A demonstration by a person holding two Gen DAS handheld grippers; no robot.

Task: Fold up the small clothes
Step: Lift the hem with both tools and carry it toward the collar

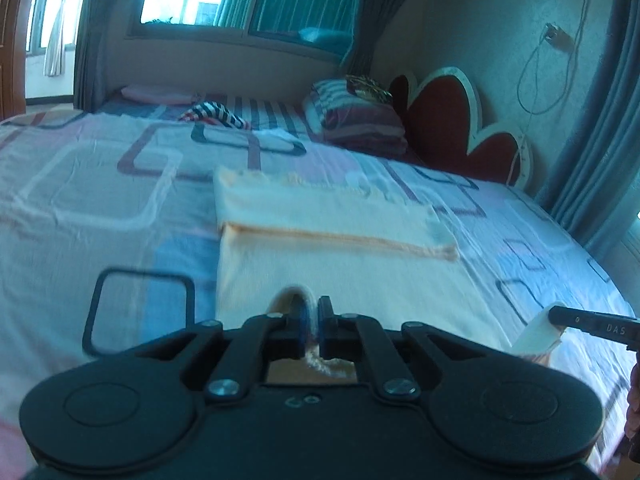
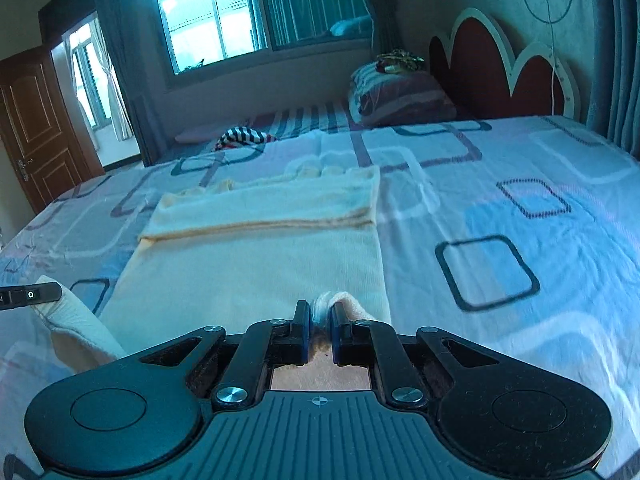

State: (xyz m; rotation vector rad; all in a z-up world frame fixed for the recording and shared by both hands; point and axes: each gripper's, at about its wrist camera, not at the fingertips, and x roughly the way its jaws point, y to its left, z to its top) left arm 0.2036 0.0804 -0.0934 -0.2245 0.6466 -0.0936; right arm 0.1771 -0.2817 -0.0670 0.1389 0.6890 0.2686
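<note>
A cream knit garment (image 1: 328, 264) lies flat on the bed, its far part folded over with an orange-edged hem across the middle; it also shows in the right wrist view (image 2: 264, 256). My left gripper (image 1: 313, 320) is shut on the garment's near left edge, lifting a small bunch of cloth. My right gripper (image 2: 319, 320) is shut on the near right edge. Each gripper's tip shows in the other's view, pinching a raised corner: the right one in the left wrist view (image 1: 560, 316), the left one in the right wrist view (image 2: 52, 292).
The bed sheet (image 2: 500, 216) is pale with square outlines. A striped cloth (image 2: 242, 136) and a striped pillow (image 2: 400, 92) lie at the far side. A red scalloped headboard (image 2: 500, 56) stands on the right, window and curtains behind, a wooden door (image 2: 36, 128) on the left.
</note>
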